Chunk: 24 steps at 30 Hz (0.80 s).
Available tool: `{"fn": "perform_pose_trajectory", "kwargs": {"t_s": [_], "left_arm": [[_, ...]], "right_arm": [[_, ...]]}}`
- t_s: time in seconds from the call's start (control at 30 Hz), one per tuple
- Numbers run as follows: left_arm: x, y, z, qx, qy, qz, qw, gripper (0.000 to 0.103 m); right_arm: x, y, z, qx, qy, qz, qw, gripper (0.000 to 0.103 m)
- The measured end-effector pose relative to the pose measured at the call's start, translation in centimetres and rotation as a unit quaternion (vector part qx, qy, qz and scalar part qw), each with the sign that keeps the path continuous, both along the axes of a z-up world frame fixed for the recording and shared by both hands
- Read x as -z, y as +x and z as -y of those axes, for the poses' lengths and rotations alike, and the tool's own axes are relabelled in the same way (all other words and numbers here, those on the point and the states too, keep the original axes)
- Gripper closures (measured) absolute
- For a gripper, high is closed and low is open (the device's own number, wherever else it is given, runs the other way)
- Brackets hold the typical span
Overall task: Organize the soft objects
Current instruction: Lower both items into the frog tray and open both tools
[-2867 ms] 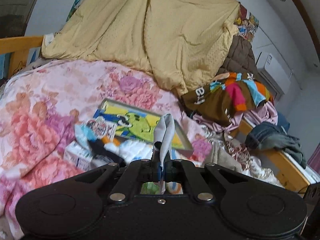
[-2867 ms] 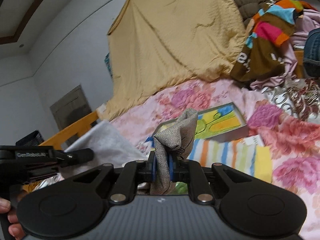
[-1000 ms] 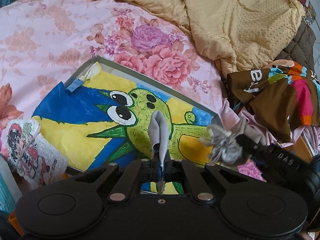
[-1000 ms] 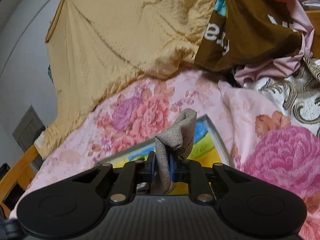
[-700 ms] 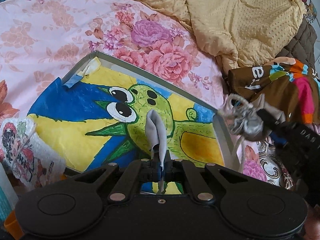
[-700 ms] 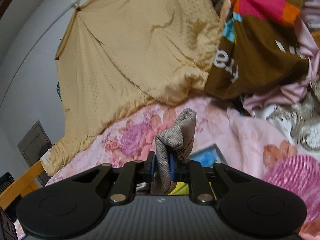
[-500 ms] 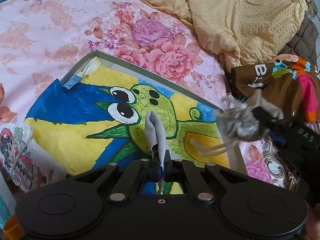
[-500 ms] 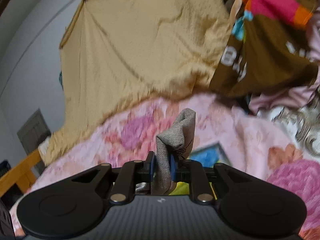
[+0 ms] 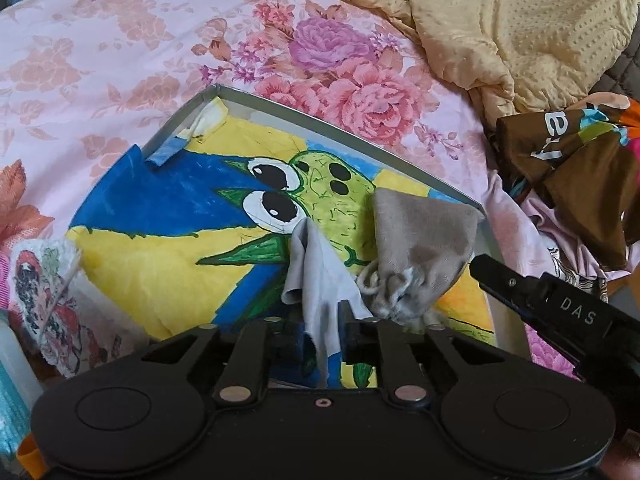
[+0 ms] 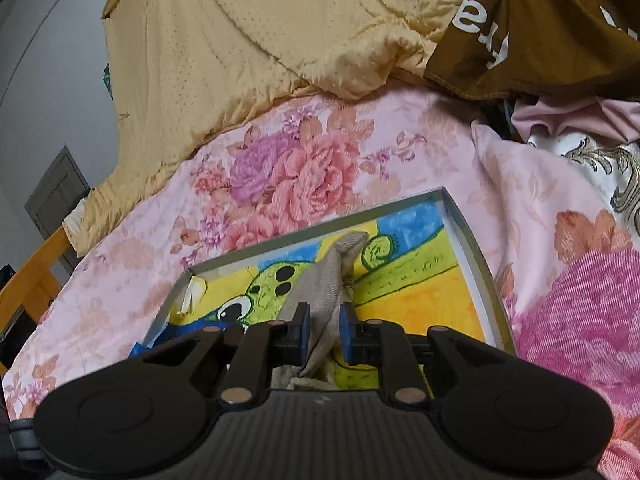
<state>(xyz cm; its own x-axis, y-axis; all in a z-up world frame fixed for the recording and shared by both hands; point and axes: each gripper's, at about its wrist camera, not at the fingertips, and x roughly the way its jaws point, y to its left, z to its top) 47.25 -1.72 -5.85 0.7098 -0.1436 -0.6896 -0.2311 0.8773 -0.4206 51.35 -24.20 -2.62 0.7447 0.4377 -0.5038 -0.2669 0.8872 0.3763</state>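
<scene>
Grey cloth [image 9: 316, 280] and taupe drawstring pouch [image 9: 420, 248] lie in tray [image 9: 320, 116].

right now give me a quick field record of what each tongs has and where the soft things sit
left tongs: jaws just opened, grey cloth loose between them
right tongs: jaws parted, have been easing open, beige drawstring pouch between them
tray: shallow, cartoon drawing inside, on the floral bedspread
pouch position: lying in the tray, cord end toward the left tongs
cloth position: drooping over the drawing
behind: yellow quilt
</scene>
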Motion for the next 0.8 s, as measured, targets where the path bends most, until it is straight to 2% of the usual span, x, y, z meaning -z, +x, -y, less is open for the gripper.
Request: {"fn": "perform_pose_trajectory", "kwargs": {"t_s": [0.13,0.2,0.27,0.43,0.47,0.57,0.73,0.8], "left_arm": [[-0.6,-0.5,0.0,-0.003,0.012,0.004,0.9999,0.063],[-1.2,-0.9,0.0,-0.005,0.02,0.011,0.9997,0.055],[-2.0,-1.4,0.0,-0.008,0.027,0.018,0.9994,0.046],[-4.7,-3.4,0.1,-0.009,0.053,0.047,0.9975,0.029],[-5.2,-3.9,0.1,-0.01,0.057,0.052,0.997,0.028],[-6.8,-5.5,0.1,-0.012,0.063,0.068,0.9956,0.021],[-9.2,-9.1,0.4,-0.013,0.081,0.105,0.9911,0.007],[-10.0,-10.6,0.7,-0.011,0.092,0.118,0.9886,0.004]], "right_arm": [[-1.0,-0.6,0.0,-0.005,-0.005,0.006,1.0,0.082],[-1.6,-1.2,0.2,-0.003,-0.007,0.011,1.0,0.078],[-2.5,-1.9,0.4,0.001,-0.009,0.018,1.0,0.062],[-4.9,-4.3,1.3,0.01,-0.005,0.04,0.999,0.038],[-5.4,-4.9,1.5,0.012,-0.005,0.045,0.999,0.031],[-6.8,-7.1,2.3,0.017,-0.01,0.064,0.998,0.019],[-9.1,-10.8,3.3,0.024,-0.02,0.089,0.996,0.007],[-9.7,-12.3,3.6,0.024,-0.022,0.098,0.995,0.003]]}}
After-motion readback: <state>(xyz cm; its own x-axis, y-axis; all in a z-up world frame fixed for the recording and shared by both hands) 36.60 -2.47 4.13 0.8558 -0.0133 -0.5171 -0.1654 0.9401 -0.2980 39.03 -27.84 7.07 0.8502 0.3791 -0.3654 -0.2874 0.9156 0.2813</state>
